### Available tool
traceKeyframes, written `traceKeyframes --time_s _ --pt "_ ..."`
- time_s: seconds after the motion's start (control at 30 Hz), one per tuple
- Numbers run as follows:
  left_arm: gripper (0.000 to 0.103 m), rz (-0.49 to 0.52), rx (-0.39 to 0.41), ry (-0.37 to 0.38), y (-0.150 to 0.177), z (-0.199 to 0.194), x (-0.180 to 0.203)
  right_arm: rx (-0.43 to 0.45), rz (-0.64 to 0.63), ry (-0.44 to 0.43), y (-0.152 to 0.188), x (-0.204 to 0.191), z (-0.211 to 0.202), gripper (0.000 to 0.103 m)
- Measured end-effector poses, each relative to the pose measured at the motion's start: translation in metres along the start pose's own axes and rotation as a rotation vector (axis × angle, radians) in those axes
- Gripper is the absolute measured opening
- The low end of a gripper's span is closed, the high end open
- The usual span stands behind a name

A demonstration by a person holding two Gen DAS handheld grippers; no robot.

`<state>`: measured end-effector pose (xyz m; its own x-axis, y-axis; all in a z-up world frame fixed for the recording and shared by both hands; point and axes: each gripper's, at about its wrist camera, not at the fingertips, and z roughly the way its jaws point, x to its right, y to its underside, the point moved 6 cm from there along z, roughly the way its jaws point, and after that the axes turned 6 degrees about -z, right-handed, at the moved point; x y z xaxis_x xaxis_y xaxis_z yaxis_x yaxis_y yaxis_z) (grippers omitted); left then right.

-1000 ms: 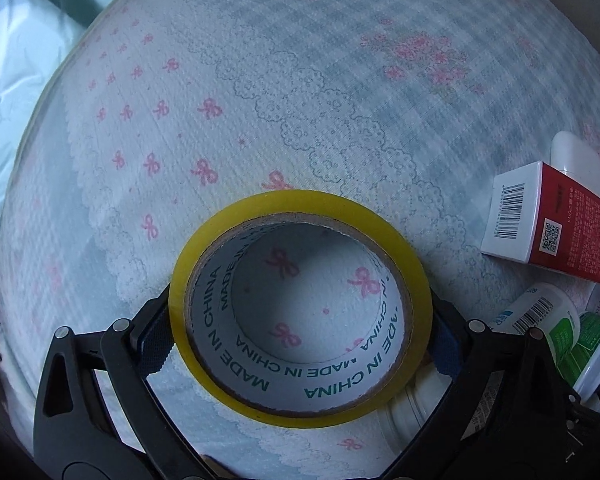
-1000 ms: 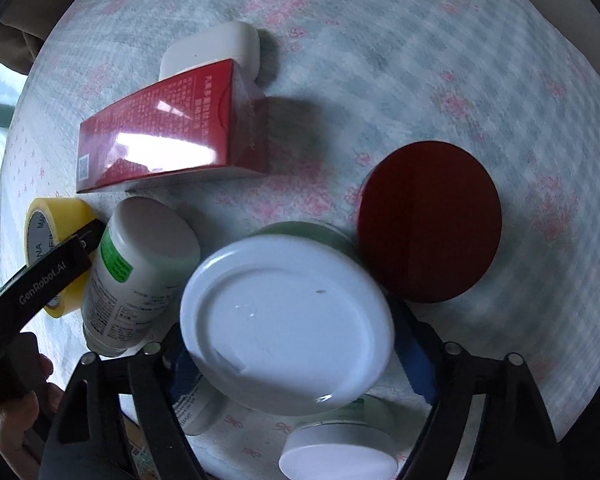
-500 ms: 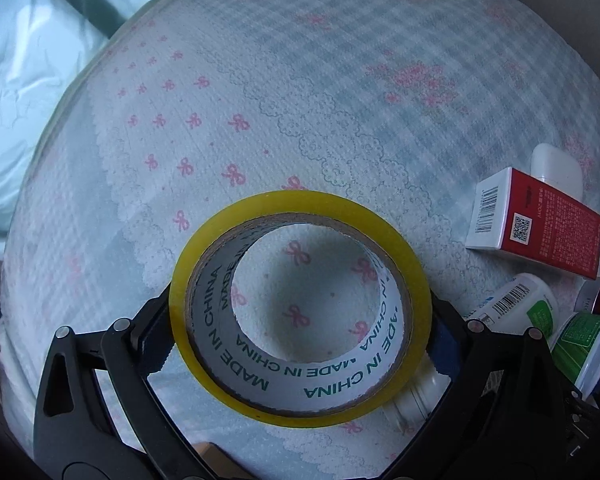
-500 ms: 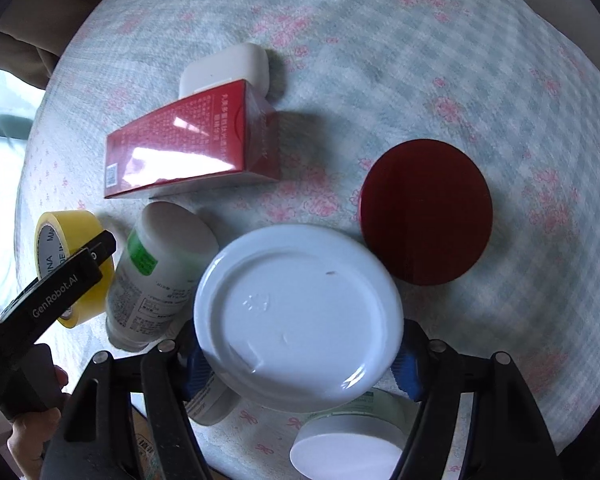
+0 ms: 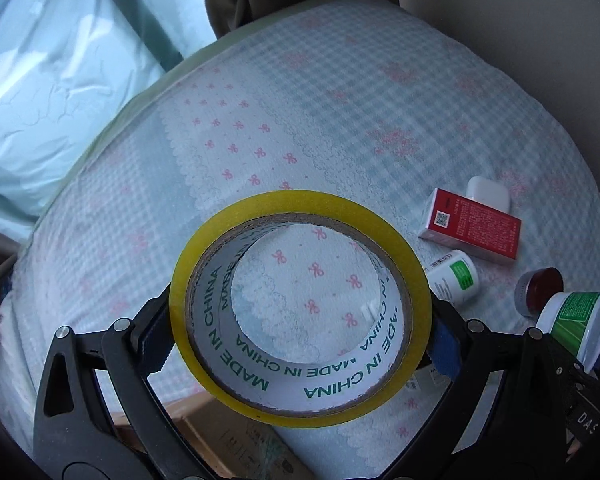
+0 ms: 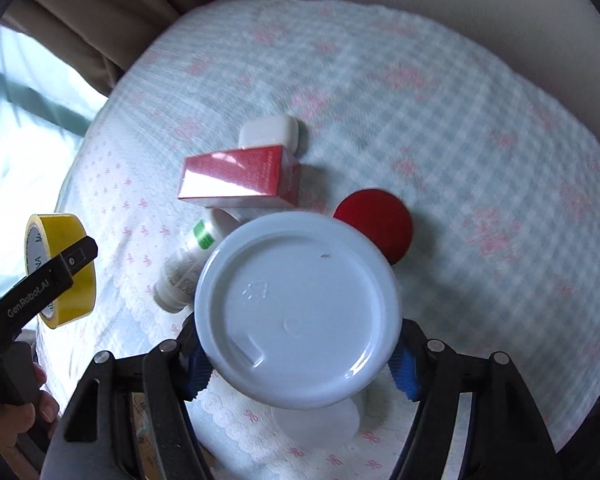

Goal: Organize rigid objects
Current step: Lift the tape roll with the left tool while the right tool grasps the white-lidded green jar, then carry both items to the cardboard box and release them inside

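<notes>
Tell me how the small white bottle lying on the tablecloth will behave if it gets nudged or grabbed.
The white bottle with the green label lies on its side, so a sideways nudge would probably roll it. It looks like stiff plastic, so a claw squeeze should not crush it. Its smooth round wall may slip unless gripped across the middle. The red box close behind it could stop a roll that way.

One yellow tape roll (image 5: 300,360), one red box (image 6: 240,178), two white-lidded tubs (image 6: 298,310), one small bottle (image 6: 188,264), one red-lidded jar (image 6: 374,224), one white case (image 6: 268,130).

Checked bedspread (image 5: 340,92) — perhaps curtains (image 6: 80,20) behind
</notes>
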<state>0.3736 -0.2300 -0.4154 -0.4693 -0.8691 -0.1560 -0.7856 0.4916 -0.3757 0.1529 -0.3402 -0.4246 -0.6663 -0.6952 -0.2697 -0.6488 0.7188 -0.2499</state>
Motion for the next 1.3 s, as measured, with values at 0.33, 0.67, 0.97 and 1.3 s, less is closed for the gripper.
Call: traceKeyframes --time_s 0.33,0.67,0.97,1.3 --pt "0.099 -0.168 0.090 -0.020 0.035 -0.142 -0.069 0.132 -0.298 -0.024 0.008 -0.067 -0.106 0.067" --pt "0.100 -0.412 0.103 -0.109 0.131 -0.241 -0.186 0.159 -0.612 -0.175 0.054 -0.177 -0.186 0.067" --pt "0.099 -0.526 0.024 -0.137 0.221 -0.234 -0.286 0.082 -0.848 -0.286 0.142 -0.284 -0.157 0.067" --pt "0.099 -0.487 -0.124 -0.101 0.250 -0.137 -0.351 -0.066 -0.946 -0.251 0.201 -0.351 -0.058 0.066"
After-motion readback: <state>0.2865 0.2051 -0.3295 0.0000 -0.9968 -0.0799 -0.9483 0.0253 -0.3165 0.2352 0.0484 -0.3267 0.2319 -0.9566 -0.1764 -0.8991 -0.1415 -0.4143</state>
